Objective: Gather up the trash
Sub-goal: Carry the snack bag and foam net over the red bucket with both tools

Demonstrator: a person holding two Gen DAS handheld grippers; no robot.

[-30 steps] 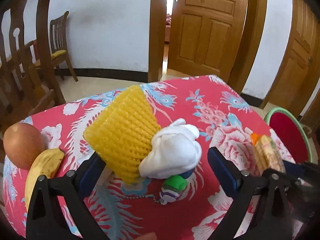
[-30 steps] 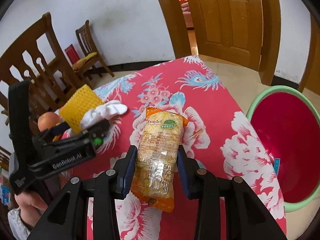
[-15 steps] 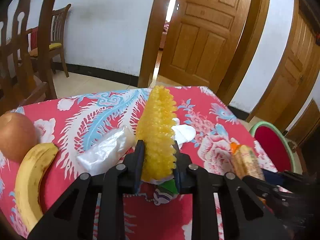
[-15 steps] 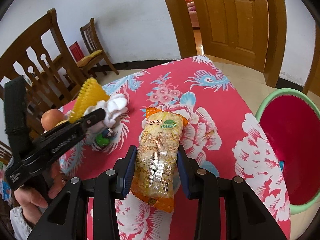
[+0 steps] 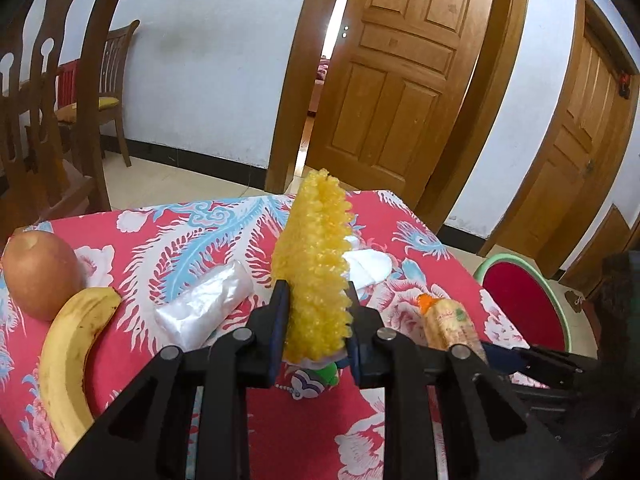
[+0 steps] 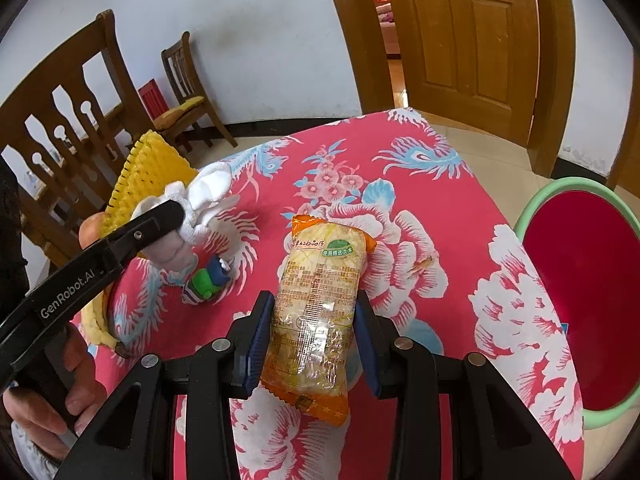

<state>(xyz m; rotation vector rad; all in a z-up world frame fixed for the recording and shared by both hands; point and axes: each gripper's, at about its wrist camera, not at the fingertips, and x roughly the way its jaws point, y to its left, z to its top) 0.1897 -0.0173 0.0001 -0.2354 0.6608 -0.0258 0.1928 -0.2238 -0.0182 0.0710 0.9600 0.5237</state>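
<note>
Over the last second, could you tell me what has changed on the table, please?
The left claw closed on the yellow foam net, gripping white tissue with it, and lifted them off the tablecloth, uncovering a clear plastic bag. The right claw stayed clamped on the snack packet; apple, banana, toy and basin unchanged.

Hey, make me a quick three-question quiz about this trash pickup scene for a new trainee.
1. True or false: the left gripper is clamped on the yellow foam fruit net.
2. What does the right gripper hold? A) banana B) snack packet C) plastic bag
3. Fill in: the red basin with the green rim stands off the table's ____ side in the right wrist view.

Key
1. True; its pads press the net, with white tissue bunched beside it.
2. B, the snack packet; the banana and clear plastic bag lie on the floral tablecloth.
3. right
</note>
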